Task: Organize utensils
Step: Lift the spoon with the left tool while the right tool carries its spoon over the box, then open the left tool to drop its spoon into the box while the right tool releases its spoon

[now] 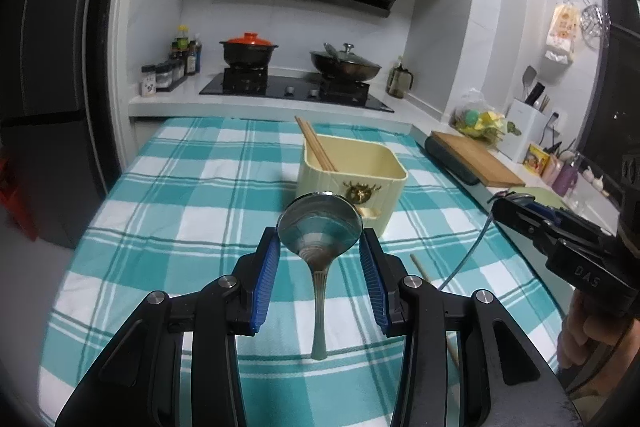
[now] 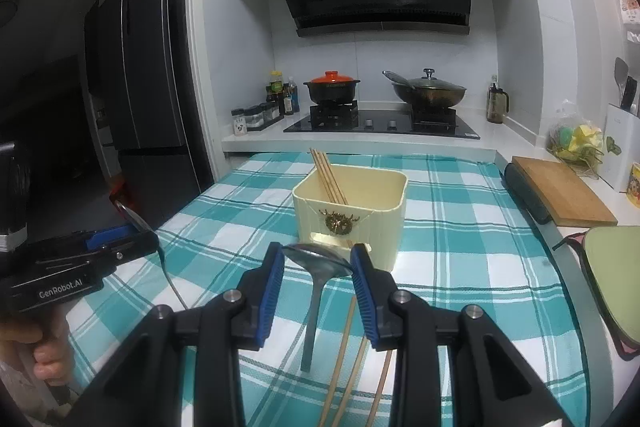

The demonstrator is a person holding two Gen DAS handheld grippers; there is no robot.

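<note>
Spoons [image 1: 320, 227] [image 2: 318, 259]: round steel bowls, ribbed handle | holder [image 1: 352, 173]: square, cream

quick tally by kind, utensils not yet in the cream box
spoons: 2, one gripped in the left claw, one in the right claw
loose chopsticks on the checked cloth: 3 visible
total: 5

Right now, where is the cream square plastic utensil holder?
In both wrist views the cream square plastic utensil holder stands mid-table on the teal checked tablecloth, just beyond the held spoons, with wooden chopsticks leaning inside its left corner.
</note>
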